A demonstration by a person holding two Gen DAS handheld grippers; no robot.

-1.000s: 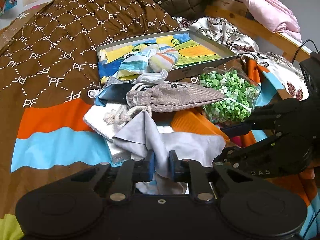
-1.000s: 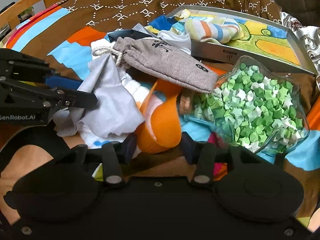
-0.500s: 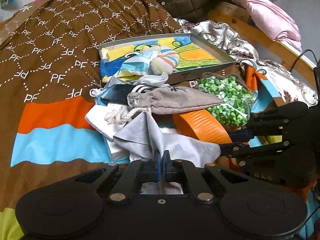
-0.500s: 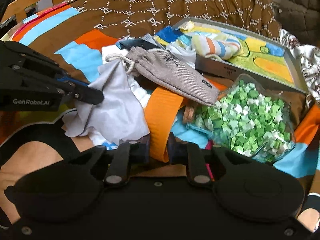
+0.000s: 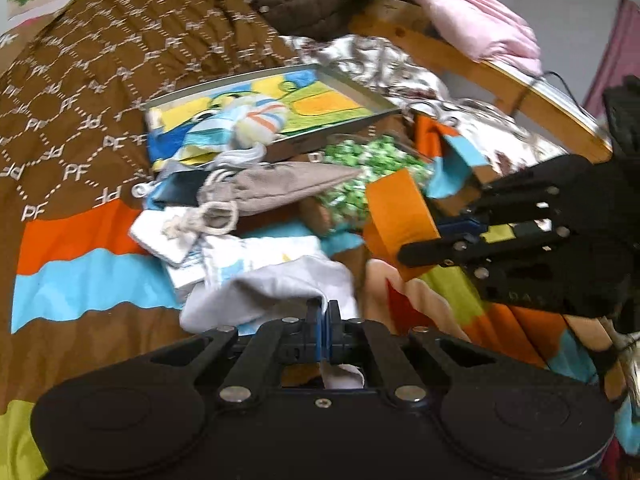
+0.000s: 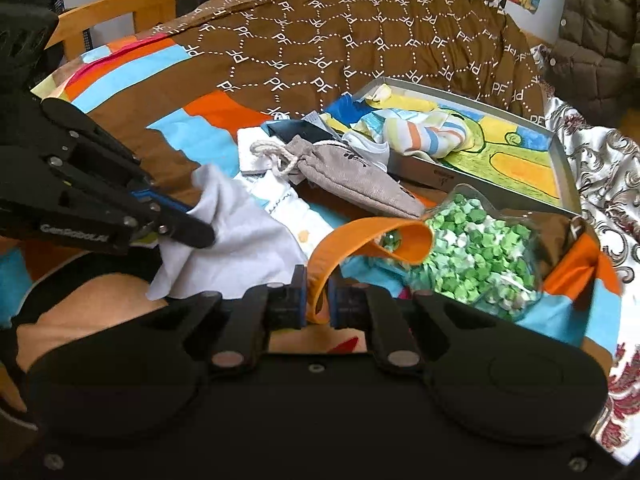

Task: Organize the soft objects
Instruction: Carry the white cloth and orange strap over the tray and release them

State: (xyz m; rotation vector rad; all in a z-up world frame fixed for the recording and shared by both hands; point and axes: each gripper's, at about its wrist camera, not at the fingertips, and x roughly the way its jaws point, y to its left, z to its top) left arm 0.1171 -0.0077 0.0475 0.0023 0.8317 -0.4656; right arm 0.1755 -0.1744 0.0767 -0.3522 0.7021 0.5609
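My left gripper (image 5: 323, 312) is shut on a pale grey cloth (image 5: 280, 284), lifted off the pile on the bed. From the right wrist view that cloth (image 6: 240, 240) hangs from the left gripper (image 6: 192, 222). My right gripper (image 6: 318, 300) is shut on an orange elastic band (image 6: 360, 236), whose loop curls forward over a clear bag of green paper stars (image 6: 480, 248). The left wrist view shows the right gripper (image 5: 424, 240) holding the band (image 5: 396, 208) up at the right. A grey drawstring pouch (image 5: 288, 184) and a white printed cloth (image 5: 260, 252) lie between them.
A shallow metal tray (image 5: 352, 88) with a colourful drawing inside holds a striped sock (image 5: 260, 120). Everything rests on a brown, orange and blue quilt (image 5: 80, 120). A wooden bed rail (image 5: 500, 76) with a pink garment (image 5: 480, 24) runs along the right.
Both grippers closed and rose: the left on the grey cloth, pulling it off the pile toward me, the right on the orange band, lifting it up off the bedding.
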